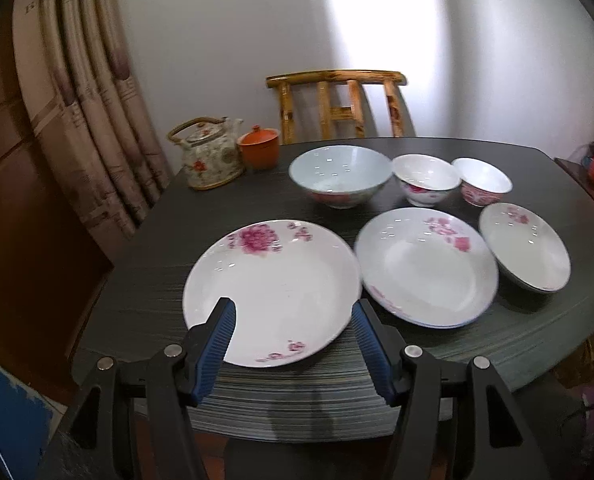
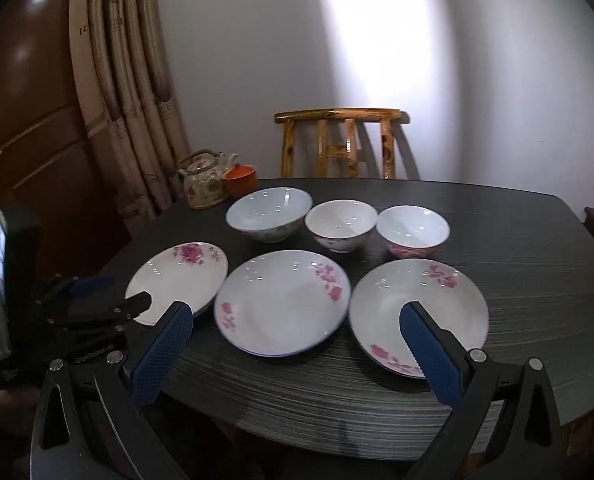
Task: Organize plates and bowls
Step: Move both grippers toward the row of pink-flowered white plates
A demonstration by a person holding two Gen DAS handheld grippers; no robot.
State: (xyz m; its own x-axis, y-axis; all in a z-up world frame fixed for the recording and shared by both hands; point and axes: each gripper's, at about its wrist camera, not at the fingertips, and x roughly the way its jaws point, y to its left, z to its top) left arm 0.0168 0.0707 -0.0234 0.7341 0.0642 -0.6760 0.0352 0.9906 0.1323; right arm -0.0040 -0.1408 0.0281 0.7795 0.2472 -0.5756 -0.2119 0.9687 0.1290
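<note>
Three white plates with pink flowers lie in a front row on the dark table: left plate (image 1: 273,292) (image 2: 179,280), middle plate (image 1: 425,266) (image 2: 283,302), right plate (image 1: 525,252) (image 2: 419,312). Behind them stand a large pale bowl (image 1: 339,176) (image 2: 269,214), a middle bowl (image 1: 425,180) (image 2: 341,224) and a pink-sided bowl (image 1: 483,186) (image 2: 413,230). My left gripper (image 1: 293,312) is open, hovering over the left plate's near edge. My right gripper (image 2: 297,314) is open, above the table's front edge, spanning the middle plate. The left gripper also shows in the right wrist view (image 2: 97,308).
A flowered teapot (image 1: 211,158) (image 2: 203,184) and an orange lidded cup (image 1: 259,146) (image 2: 239,178) stand at the table's back left. A wooden chair (image 1: 339,106) (image 2: 339,144) is behind the table. Curtains (image 1: 93,92) hang at the left.
</note>
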